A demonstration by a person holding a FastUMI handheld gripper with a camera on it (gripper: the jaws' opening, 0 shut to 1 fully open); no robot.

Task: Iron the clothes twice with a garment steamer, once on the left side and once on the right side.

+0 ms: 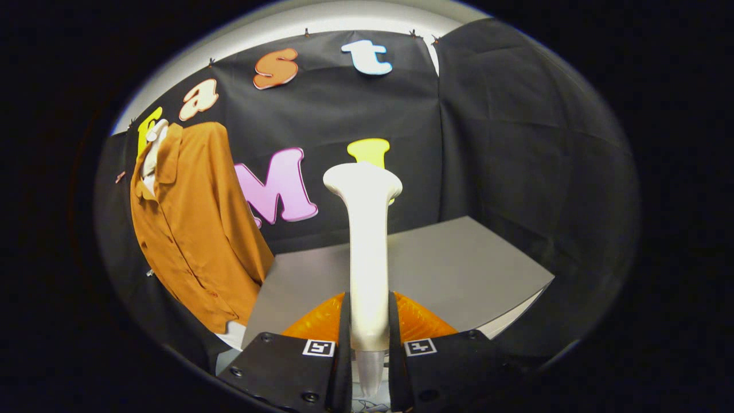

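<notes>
A white garment steamer [367, 252] stands upright between my two fingers, and my gripper [369, 338] is shut on its handle. Its wide head points up, in front of the black wall. An orange-brown shirt [195, 223] hangs to the left of the steamer, off to the side of the fingers, on a white hanger or form at its collar. The steamer head is apart from the shirt, with a gap between them. An orange piece [321, 321] sits just behind the fingers at the steamer's base.
A grey table [459, 269] lies beyond the fingers, reaching right and back to the black cloth wall. The shirt's lower hem hangs beside the table's left edge. Black cloth drapes the right side of the booth.
</notes>
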